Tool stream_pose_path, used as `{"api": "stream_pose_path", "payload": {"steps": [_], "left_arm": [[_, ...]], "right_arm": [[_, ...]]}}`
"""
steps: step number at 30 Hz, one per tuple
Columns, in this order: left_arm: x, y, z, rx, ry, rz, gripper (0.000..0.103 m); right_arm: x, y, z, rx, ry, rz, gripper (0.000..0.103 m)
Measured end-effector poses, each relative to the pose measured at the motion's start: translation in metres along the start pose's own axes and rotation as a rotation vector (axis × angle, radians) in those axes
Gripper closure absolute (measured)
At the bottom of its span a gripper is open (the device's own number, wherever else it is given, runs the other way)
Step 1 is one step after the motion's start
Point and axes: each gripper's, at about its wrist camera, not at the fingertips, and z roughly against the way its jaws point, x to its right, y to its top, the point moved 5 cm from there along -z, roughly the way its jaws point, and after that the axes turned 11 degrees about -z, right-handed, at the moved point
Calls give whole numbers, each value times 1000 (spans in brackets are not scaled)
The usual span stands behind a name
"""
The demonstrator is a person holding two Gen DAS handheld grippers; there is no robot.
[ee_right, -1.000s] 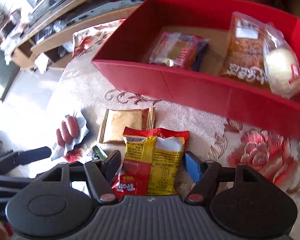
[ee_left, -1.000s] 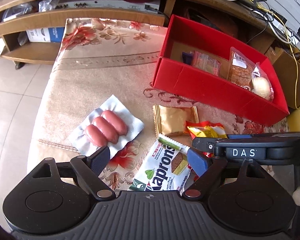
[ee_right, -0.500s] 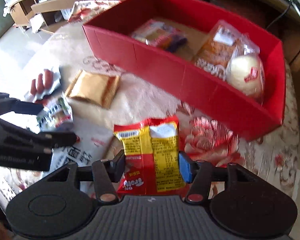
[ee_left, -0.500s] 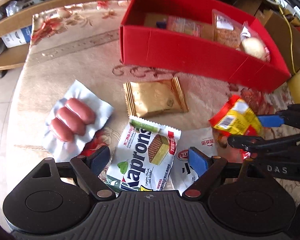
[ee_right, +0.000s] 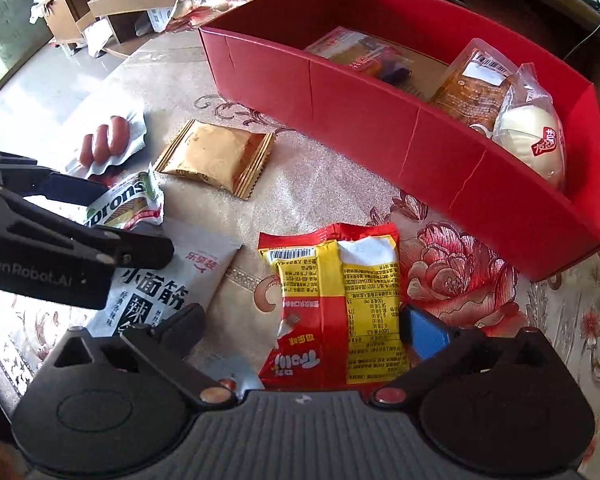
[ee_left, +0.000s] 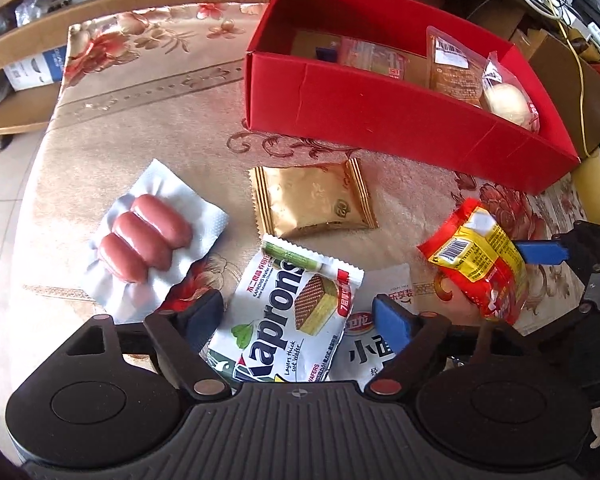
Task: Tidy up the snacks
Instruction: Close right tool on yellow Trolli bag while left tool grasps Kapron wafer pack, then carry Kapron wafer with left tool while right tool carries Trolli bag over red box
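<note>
My left gripper (ee_left: 296, 320) hangs over the white Kaprons wafer packet (ee_left: 296, 316). Its jaws are closing, one on each side of the packet, and the pads stand clear of it. The jaws of my right gripper (ee_right: 304, 326) are opening. The red and yellow snack packet (ee_right: 340, 304) sits loose between them, apart from the left finger (ee_right: 184, 320). In the left wrist view this packet (ee_left: 476, 264) shows at the right. The red box (ee_left: 380, 116) stands behind, holding several packets and a bagged bun (ee_right: 532, 140).
On the floral cloth also lie a sausage pack (ee_left: 144, 236), a gold packet (ee_left: 316, 200) and a white packet with Chinese print (ee_right: 172, 280). Wooden shelves (ee_left: 20, 40) stand behind. A cardboard box (ee_left: 568, 72) and cables are at the far right. The table edge drops to tiled floor on the left.
My right gripper gripped the red and yellow packet and has now spread its jaws off it. My left gripper has come lower and closer over the wafer packet.
</note>
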Motion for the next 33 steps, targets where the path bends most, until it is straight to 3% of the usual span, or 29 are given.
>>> {"api": "stream_pose_path", "payload": {"steps": [1, 3, 4, 5, 10, 21, 26, 33], "left_arm": [[0, 0, 0, -2, 4, -3, 17], [0, -1, 0, -6, 8, -3, 18], [-1, -2, 0, -6, 7, 1, 20], [-2, -2, 1, -4, 11, 7, 21], [-6, -4, 7, -4, 13, 40, 34], [4, -3, 18, 31, 18, 38, 37], [3, -4, 9, 10, 32, 42, 36], [0, 1, 0, 7, 59, 52, 20]], "right_arm": [[3, 1, 1, -5, 3, -15, 3], [11, 4, 7, 4, -12, -59, 20], [15, 5, 11, 11, -32, -67, 38], [18, 6, 14, 20, -46, -76, 49], [22, 3, 23, 45, -77, -80, 52], [18, -9, 37, 69, -78, -89, 52], [21, -10, 25, 40, -92, -90, 52], [17, -6, 17, 37, -89, -66, 45]]}}
